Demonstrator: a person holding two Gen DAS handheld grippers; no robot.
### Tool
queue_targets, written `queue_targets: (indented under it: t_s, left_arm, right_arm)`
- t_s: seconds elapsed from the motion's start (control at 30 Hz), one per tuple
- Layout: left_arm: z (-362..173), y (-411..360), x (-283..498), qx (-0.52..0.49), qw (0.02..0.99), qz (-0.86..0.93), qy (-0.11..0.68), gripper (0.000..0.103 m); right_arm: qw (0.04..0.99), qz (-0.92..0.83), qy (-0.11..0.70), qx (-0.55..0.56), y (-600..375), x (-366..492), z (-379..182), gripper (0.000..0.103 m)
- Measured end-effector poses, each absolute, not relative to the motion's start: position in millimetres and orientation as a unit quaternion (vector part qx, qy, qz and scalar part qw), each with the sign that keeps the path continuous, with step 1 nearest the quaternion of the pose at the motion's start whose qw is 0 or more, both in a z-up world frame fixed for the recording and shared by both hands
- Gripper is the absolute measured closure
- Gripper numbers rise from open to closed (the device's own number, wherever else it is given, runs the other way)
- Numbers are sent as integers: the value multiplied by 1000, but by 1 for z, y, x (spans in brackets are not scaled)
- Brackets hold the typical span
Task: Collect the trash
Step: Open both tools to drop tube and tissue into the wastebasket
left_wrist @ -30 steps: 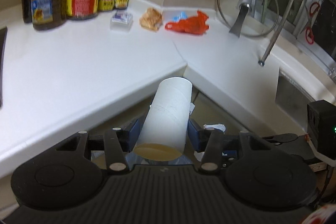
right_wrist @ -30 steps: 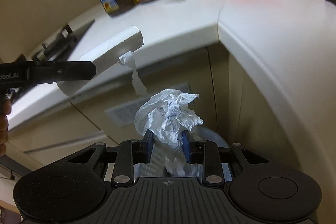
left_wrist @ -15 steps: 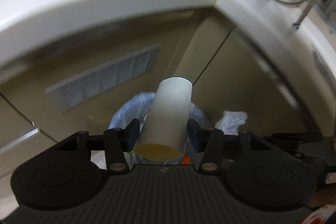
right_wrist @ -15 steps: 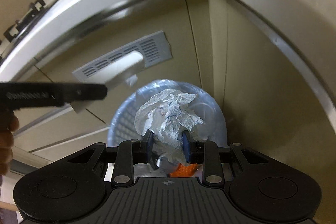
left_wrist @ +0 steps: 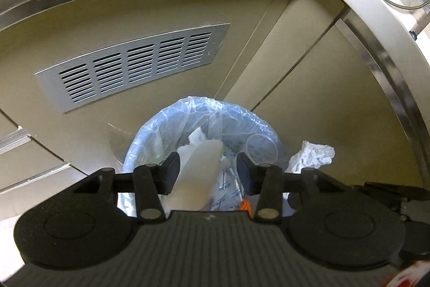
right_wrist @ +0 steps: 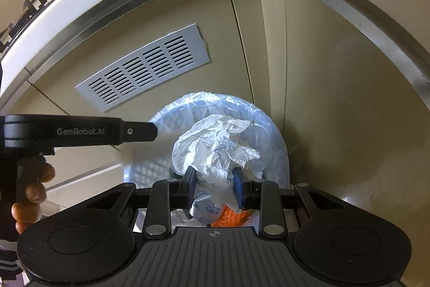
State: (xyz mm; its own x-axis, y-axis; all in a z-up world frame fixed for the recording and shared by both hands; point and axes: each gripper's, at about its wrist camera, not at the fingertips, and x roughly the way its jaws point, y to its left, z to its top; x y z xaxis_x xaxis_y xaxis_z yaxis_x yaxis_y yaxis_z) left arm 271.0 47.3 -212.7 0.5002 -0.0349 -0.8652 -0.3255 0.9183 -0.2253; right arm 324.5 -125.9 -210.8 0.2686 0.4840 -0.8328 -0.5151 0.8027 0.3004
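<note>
Left gripper (left_wrist: 205,174), jaws spread, is releasing the light, stiff white cardboard tube (left_wrist: 197,176) over the bag-lined bin (left_wrist: 258,125); right gripper (right_wrist: 215,186) is pinching soft crumpled white paper (right_wrist: 217,149) at its base.

Cardboard tube (left_wrist: 194,174): white, blurred, tilted, top toward 1 o'clock, over lined bin (left_wrist: 262,127). Crumpled white paper wad (right_wrist: 215,149): over bin centre. Orange scrap (right_wrist: 228,217) inside bin, 6 o'clock of wad.
</note>
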Motion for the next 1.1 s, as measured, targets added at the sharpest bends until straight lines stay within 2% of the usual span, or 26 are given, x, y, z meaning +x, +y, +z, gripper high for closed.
queue_targets:
  t_s: [0.07,0.77,0.8,0.83,0.87,0.9,1.1]
  left_arm:
    - [-216,46,276,-179,845,85,496,52]
    - [-217,69,248,-184,832,116,511,52]
    - [-217,70,247,-184,832,117,511,52]
    - [-216,71,245,-183,831,119,511,52]
    - [-216,72,244,-181,831,121,511,52]
    - [-216,72,242,-180,831,122,512,52]
    - [-208,74,232,-166,833,124,514,52]
  right_arm:
    - [795,314,519,-17,-127,325,-212,73]
    - [781,337,526,-9,-106,331,-226,72]
    - [780,339,526,-6,-105,332,-226,70]
    - [779,340,526,0,-103,332,-227,60]
    - [779,340,526,4,-102,332,-227,45]
    - [781,340,524,6,-101,332,-227,39]
    - [782,336,525,-4,-97,326,-225,37]
